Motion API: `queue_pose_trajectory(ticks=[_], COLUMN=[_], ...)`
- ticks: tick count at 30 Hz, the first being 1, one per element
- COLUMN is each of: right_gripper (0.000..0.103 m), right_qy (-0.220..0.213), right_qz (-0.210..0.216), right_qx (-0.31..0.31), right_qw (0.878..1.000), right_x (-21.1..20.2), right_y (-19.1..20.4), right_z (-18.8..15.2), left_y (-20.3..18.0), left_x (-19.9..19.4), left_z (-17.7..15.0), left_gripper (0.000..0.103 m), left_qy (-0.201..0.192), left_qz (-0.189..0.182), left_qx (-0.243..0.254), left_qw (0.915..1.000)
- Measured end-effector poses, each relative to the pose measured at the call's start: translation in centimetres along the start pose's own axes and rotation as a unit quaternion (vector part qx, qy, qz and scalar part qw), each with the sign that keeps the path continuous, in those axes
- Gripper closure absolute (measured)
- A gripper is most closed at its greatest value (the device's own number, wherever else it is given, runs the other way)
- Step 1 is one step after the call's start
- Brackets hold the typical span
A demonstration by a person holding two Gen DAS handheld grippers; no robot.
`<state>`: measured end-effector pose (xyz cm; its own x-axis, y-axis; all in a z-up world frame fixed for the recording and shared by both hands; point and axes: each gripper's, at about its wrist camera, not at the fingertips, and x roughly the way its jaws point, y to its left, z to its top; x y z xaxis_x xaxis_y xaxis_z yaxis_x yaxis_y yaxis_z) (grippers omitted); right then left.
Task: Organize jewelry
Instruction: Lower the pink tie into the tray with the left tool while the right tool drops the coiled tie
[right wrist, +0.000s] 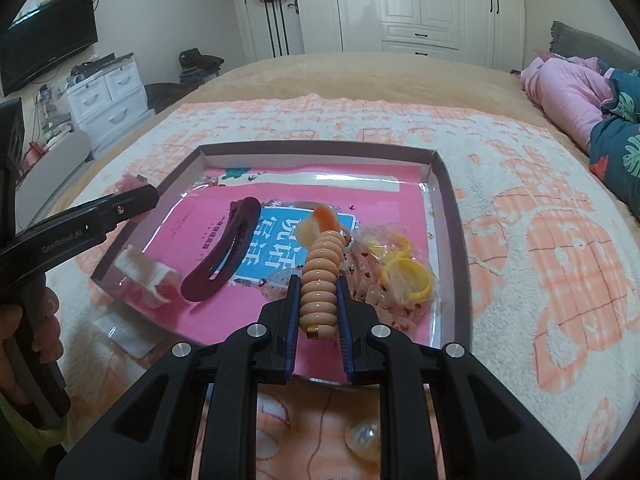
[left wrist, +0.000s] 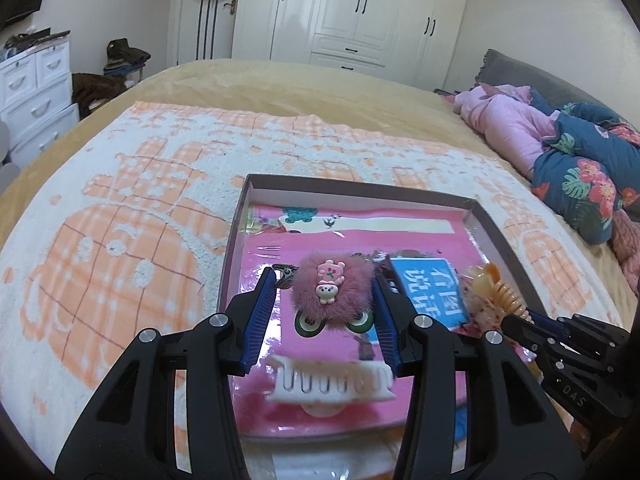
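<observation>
The left claw is gripping with its fingers spread wide apart, while the right claw is pinching with its fingers drawn narrowly together; both are pointing forward and slightly downward.

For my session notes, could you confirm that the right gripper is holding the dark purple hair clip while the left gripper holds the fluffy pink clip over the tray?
Not quite: the right gripper is shut on the ribbed peach hair clip. In the right wrist view, the dark purple hair clip lies untouched in the tray. The left gripper does hold the fluffy pink clip.
</observation>
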<state>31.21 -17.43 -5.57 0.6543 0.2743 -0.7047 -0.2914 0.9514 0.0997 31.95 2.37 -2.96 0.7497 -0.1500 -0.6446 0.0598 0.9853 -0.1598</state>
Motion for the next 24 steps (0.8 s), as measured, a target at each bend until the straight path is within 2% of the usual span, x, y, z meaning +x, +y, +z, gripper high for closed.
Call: queue_pose_trajectory(ticks=[10, 21, 24], right_gripper=[0.086, 0.085, 0.076], right_qy=[0.022, 0.025, 0.024], right_qz=[0.002, 0.007, 0.009], right_qx=[-0.004, -0.008, -0.006], right_qw=[1.000, 1.000, 1.000], right_x=[2.2, 2.4, 2.3], right_y=[0.5, 0.6, 0.5], right_z=[0.0, -0.1, -0.1], left_y=[0.6, 0.4, 0.3], left_x=[2.7, 3.6, 3.6], left_z=[0.1, -0.2, -0.2], left_gripper=[0.065, 0.065, 0.065], left_qy=[0.026, 0.033, 0.034], left_qz=[0.009, 0.007, 0.007], left_qx=[-0.007, -0.003, -0.001], left_qw=[0.9996, 0.9994, 0.9994])
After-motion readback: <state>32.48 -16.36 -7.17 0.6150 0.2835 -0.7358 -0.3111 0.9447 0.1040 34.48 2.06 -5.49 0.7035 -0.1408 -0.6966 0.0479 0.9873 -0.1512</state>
